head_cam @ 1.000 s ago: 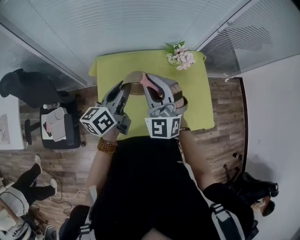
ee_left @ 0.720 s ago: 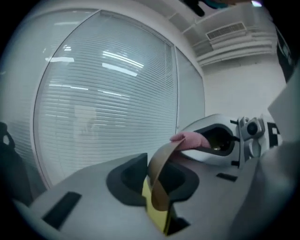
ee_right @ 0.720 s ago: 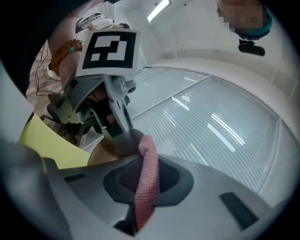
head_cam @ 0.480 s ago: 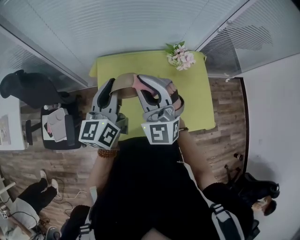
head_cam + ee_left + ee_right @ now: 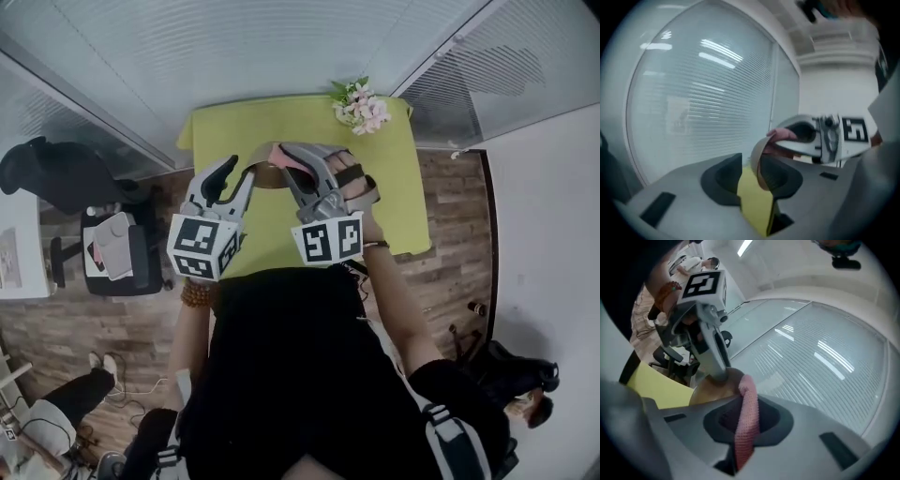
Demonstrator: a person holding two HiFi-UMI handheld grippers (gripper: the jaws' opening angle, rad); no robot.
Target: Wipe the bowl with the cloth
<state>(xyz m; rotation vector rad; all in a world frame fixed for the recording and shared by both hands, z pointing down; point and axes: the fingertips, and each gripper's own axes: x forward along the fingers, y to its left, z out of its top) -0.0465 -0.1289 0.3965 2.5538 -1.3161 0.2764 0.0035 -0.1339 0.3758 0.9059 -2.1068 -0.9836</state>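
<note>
Tan-brown bowl (image 5: 265, 155) (image 5: 757, 152) (image 5: 710, 392) is sitting over the yellow-green table (image 5: 309, 122) (image 5: 757, 206), between the two grippers. Its rim is standing inside the left gripper (image 5: 237, 173) (image 5: 750, 180), lying against one pad while the table is showing past the other. Those jaws have just been opening and are standing wide apart. The pink cloth (image 5: 289, 161) (image 5: 747, 423) is touching the bowl's edge, and the right gripper (image 5: 284, 153) (image 5: 745, 420) is clamping it tight. Pale flowers (image 5: 361, 105) are sitting at the table's far corner.
</note>
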